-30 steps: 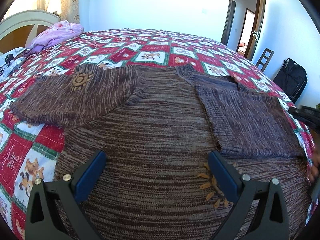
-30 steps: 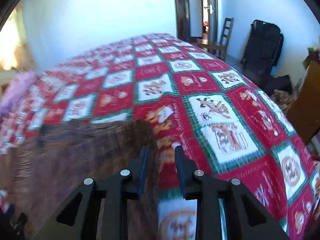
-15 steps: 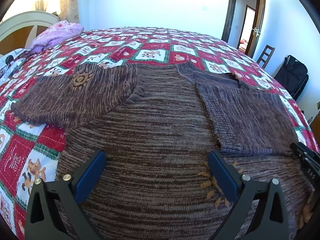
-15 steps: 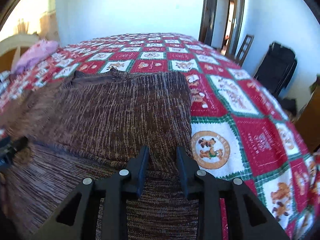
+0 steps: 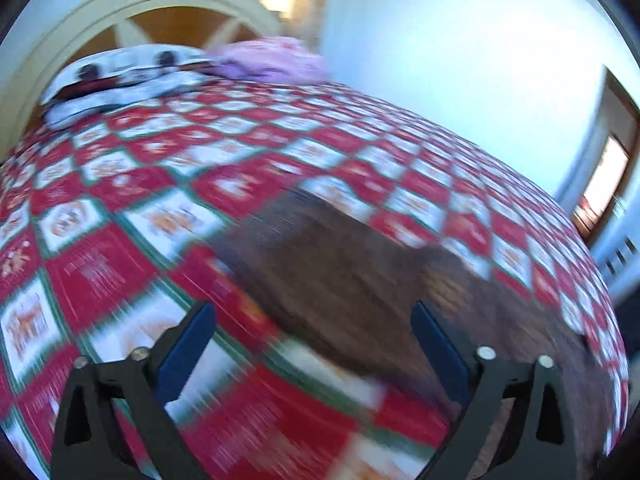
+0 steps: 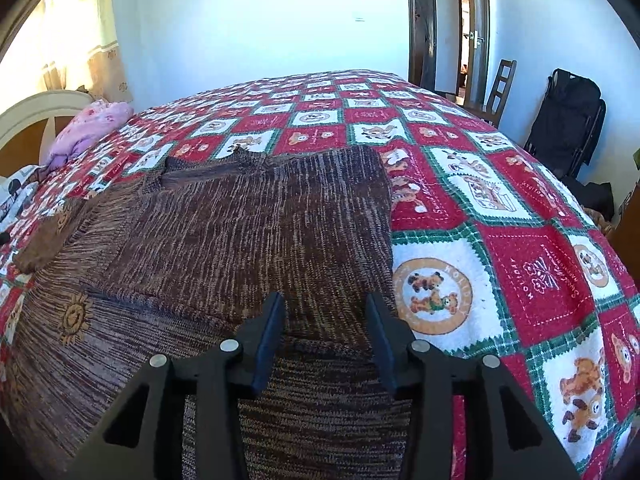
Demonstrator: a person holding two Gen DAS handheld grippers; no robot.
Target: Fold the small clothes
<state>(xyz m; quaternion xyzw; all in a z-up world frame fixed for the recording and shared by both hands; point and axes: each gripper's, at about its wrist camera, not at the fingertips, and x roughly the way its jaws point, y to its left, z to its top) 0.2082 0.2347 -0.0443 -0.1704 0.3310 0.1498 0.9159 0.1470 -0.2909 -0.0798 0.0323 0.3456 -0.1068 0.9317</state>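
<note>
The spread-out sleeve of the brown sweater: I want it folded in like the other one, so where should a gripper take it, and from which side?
Probably at the cuff end of the spread-out sleeve, coming from the headboard side with the left gripper. That sleeve lies flat on the quilt, its free end pointing away from the brown sweater, so the cuff edge can be pinched and carried across the body.

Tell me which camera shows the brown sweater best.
The right wrist view: the brown sweater lies sharp and almost whole, one sleeve folded across its body. The left wrist view catches only a motion-blurred part of it.
</note>
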